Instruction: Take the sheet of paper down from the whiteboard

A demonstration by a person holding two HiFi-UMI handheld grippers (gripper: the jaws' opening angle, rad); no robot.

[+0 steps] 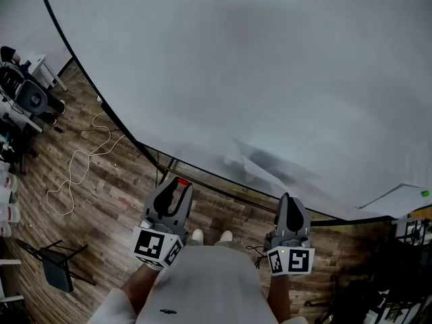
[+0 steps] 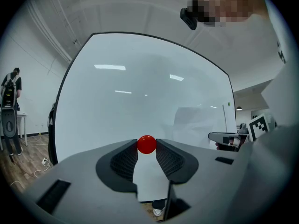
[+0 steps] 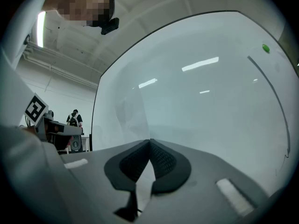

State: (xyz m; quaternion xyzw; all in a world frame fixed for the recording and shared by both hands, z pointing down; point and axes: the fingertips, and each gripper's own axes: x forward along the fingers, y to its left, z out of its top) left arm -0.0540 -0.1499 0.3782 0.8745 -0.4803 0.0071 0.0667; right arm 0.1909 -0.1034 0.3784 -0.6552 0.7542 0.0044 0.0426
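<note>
- My left gripper (image 1: 180, 185) is at the lower left of the head view. Its jaws pinch a small red magnet (image 2: 146, 144) right at their tips.
- My right gripper (image 1: 286, 201) is at the lower right of the head view. Its own view shows the jaws pressed together with nothing between them.
- The whiteboard (image 1: 223, 66) fills the top and middle of the head view. Its dark lower edge runs just above both grippers.
- The sheet of paper (image 1: 260, 164) lies on the whiteboard, low and near the middle of the head view, above the gap between my two grippers. It looks creased, with a grey shadow beside it.
- In the left gripper view the sheet shows right of centre. In the right gripper view it shows left of centre.
- Neither gripper touches the sheet. I cannot tell what keeps it on the board.
- A second sheet (image 1: 398, 198) sits at the right edge of the head view with a green magnet (image 1: 424, 194) on it.
- Below the board is a wooden floor (image 1: 115, 201), with a white cable (image 1: 81, 160) looping at the left.
</note>
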